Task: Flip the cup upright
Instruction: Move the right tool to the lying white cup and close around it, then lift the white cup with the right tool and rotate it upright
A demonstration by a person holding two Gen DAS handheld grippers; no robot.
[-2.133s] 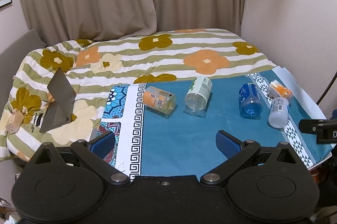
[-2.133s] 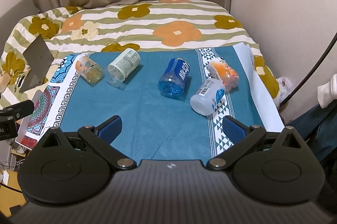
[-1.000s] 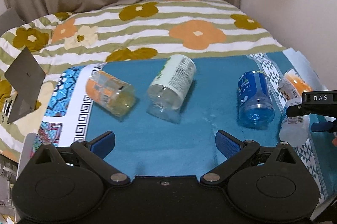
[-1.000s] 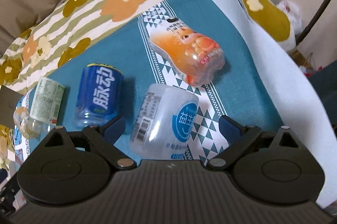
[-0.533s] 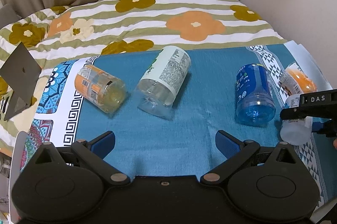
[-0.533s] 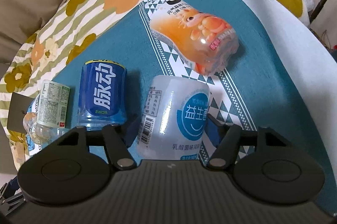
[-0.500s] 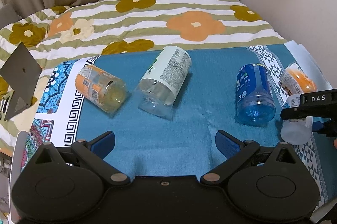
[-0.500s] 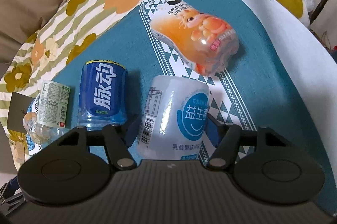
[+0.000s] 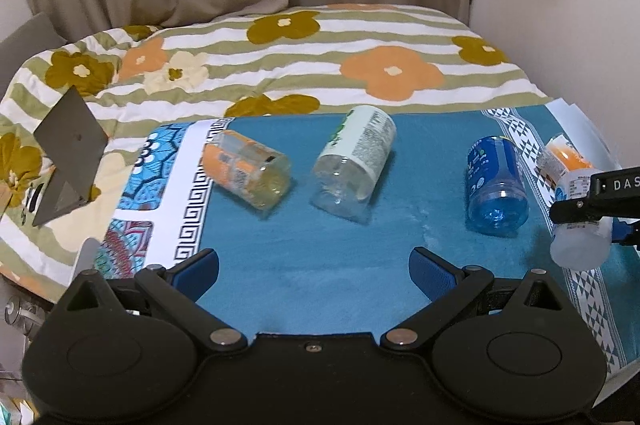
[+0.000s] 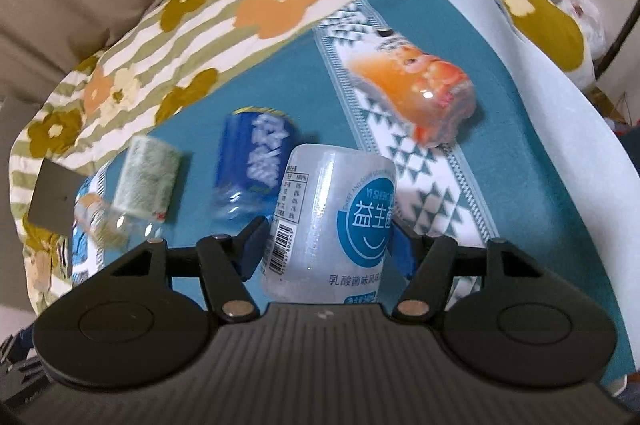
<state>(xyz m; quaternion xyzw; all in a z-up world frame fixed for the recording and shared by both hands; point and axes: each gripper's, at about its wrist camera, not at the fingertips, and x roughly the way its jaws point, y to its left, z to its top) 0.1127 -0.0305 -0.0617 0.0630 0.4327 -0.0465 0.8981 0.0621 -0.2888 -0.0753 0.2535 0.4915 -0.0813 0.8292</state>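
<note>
The white cup point(image 10: 328, 221) is being pinched by the right gripper point(image 10: 326, 245), its blue pads pressed against both sides of the frosted body, with the barcode facing left and the round blue logo facing right. In the left wrist view the same cup point(image 9: 580, 225) is being held at the far right edge of the scene, tilted, just over the patterned border of the teal mat point(image 9: 320, 265); whether it is touching the mat cannot be told. The left gripper point(image 9: 314, 271) is being held spread wide over the near part of the mat, with nothing between its fingers. Four other cups are being left lying on their sides. The blue cup point(image 9: 496, 185) is lying just left of the white one, its open end turned near. The orange cup point(image 10: 416, 93) is lying beyond the white cup on the triangle-patterned strip, close to the mat's right edge. The green-label cup point(image 9: 354, 161) is lying near the middle of the mat, and the orange-label cup point(image 9: 246, 173) is lying to its left, beside the white border with the key pattern. The mat is spread over a flowered quilt point(image 9: 280, 57), on which a grey stand point(image 9: 68, 157) is propped at the far left.
</note>
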